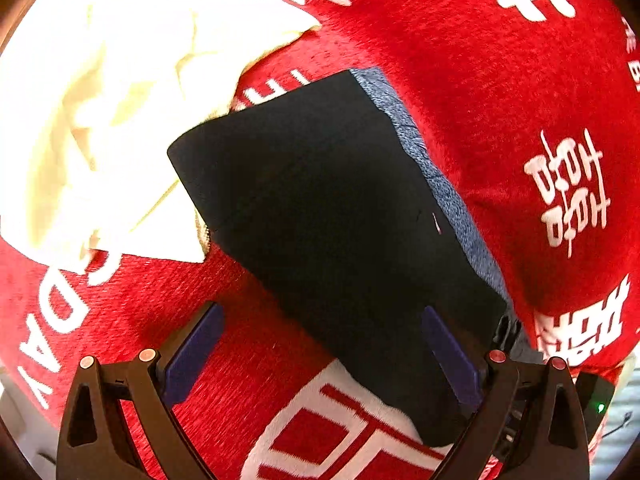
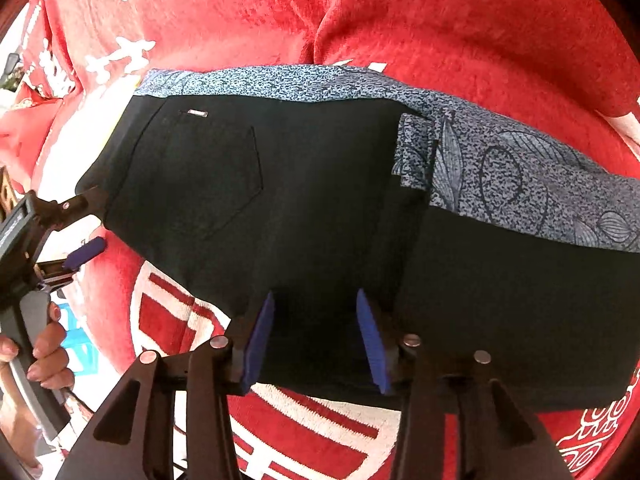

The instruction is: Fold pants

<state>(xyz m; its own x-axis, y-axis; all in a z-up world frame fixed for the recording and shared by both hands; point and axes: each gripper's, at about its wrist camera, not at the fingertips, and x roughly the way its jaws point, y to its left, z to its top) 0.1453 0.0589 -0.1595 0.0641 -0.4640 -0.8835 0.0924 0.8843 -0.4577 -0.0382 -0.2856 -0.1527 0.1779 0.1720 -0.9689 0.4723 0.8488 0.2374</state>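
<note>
The black folded pants (image 2: 320,208) lie flat on a red plush blanket with white lettering (image 1: 480,100), a back pocket facing up. A blue-grey patterned fabric (image 2: 520,184) lies under them, showing as a band along their far edge.

Left tongs (image 1: 320,352): jaws spread wide. One blue-padded finger rests over the pants' corner, the other over bare blanket; nothing is gripped. In the right wrist view these tongs (image 2: 86,224) appear at the pants' left edge, held by a person's hand (image 2: 44,356).

Right tongs (image 2: 316,340): jaws partly apart, straddling the near edge of the pants; firm contact with the cloth cannot be determined.

A crumpled cream-white cloth (image 1: 100,100) lies on the blanket just beside the pants' far corner.
</note>
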